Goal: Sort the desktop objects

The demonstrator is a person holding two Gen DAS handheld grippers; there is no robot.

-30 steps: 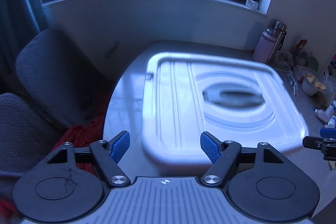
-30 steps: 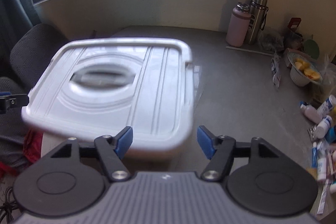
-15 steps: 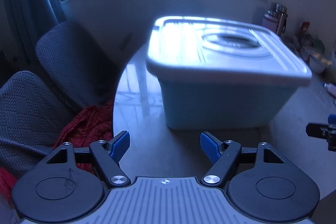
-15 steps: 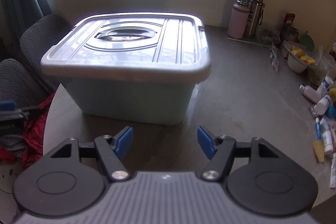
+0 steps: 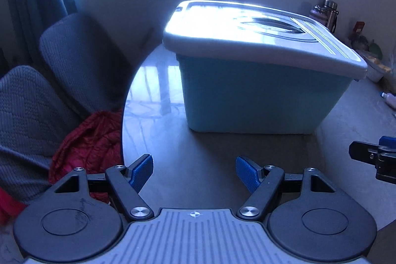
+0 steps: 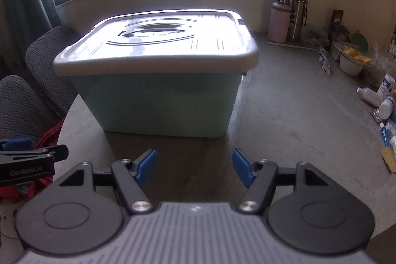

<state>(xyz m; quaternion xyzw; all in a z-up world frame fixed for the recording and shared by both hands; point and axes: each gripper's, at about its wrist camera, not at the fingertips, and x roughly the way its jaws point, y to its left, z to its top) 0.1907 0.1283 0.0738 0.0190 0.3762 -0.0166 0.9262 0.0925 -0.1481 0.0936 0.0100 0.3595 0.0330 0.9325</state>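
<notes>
A teal storage box [image 5: 257,98] [image 6: 163,103] with a grey lid [image 5: 247,29] [image 6: 160,41] and a recessed handle stands on the round grey table [image 5: 198,147] [image 6: 284,115]. My left gripper [image 5: 194,173] hovers open over the table in front of the box's left part, nothing between its blue pads. My right gripper [image 6: 194,167] is open too, in front of the box's near wall. Small bottles and tubes [image 6: 381,103] lie scattered at the table's right edge. Each gripper shows at the other view's border.
Two flasks [image 6: 288,16] stand at the back by the wall, with a white bowl of fruit [image 6: 351,61] and bags near them. Grey chairs [image 5: 81,58] and a red cloth [image 5: 89,140] sit left of the table. A window runs behind.
Both grippers have sunk and drawn back from above the lid. The box, seen from above a second ago, now shows its near wall ahead of the fingers.
</notes>
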